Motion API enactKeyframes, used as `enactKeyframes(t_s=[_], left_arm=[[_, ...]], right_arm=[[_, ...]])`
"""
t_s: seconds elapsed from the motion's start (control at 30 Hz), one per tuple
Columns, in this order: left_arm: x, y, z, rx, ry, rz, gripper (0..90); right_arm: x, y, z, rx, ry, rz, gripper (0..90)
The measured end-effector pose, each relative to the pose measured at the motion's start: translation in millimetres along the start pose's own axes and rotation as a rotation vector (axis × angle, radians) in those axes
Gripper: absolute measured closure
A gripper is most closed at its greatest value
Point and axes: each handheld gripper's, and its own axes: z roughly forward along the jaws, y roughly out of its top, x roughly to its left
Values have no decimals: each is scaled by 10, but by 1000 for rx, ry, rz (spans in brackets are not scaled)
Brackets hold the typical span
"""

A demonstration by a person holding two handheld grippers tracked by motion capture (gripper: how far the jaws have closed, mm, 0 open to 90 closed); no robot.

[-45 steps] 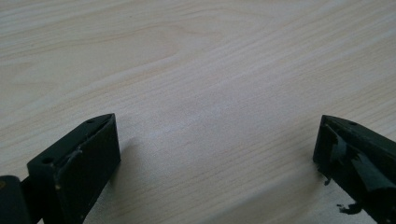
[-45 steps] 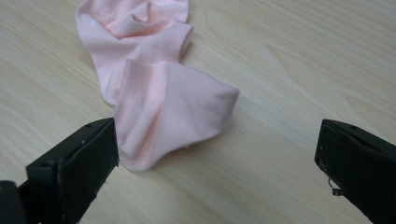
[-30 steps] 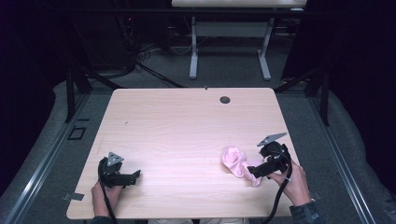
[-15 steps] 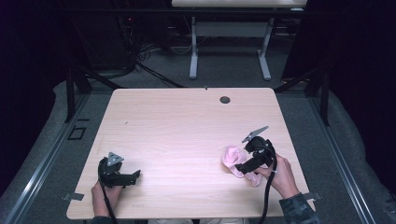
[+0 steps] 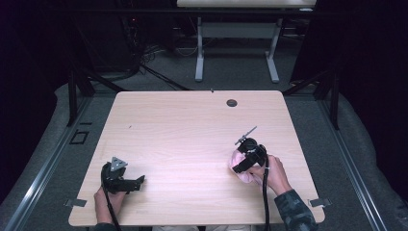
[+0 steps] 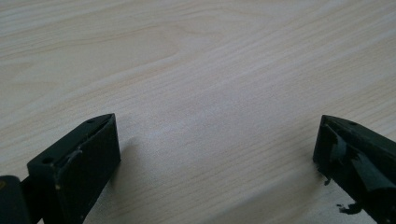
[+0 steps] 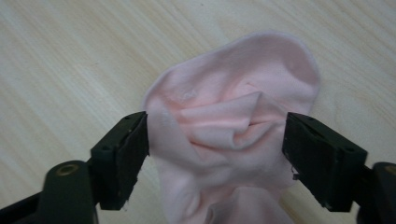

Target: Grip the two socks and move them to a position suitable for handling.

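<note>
A crumpled pink cloth (image 7: 243, 79), perhaps a sock, lies on the light wooden table (image 5: 192, 130) at the front right. My right gripper (image 7: 217, 140) points down onto it, and its jaws have just been closing. The cloth bunches between them and both pads touch its sides. From above, the right gripper (image 5: 239, 163) covers most of the cloth (image 5: 244, 176). My left gripper (image 5: 135, 184) rests at the table's front left, jaws wide apart. In its own view the left gripper (image 6: 217, 149) has only bare wood between its jaws.
A small dark grommet hole (image 5: 232, 102) sits near the table's far edge. Behind the table stand the white legs of another desk (image 5: 199, 53) on grey floor. Black frame struts (image 5: 77, 91) flank the table on both sides.
The right hand has moved left and down onto the pink cloth, which now sits between its jaws. The left hand has stayed where it was.
</note>
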Motion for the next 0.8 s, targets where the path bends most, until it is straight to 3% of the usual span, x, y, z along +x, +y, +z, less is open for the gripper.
enactKeyframes(t_s=[0.13,0.27,0.37,0.4,0.43,0.47,0.57,0.8], left_arm=[[0,0,0,1,0,1,6],[0,0,0,0,0,-1,5],[-1,0,0,0,0,-1,5],[-1,0,1,-1,0,-1,5],[-1,0,0,0,0,-1,5],[-1,0,0,0,0,-1,5],[0,0,0,0,0,0,5],[-2,0,0,-1,1,-1,6]], right_arm=[[-16,18,111,45,-34,18,364],[-16,11,150,47,-40,16,408],[14,22,148,39,-46,8,567],[14,22,148,39,-46,8,567],[17,30,139,47,-49,-4,642],[17,30,139,47,-49,-4,642],[12,27,136,37,-48,-6,751],[63,12,32,-5,-44,-13,779]])
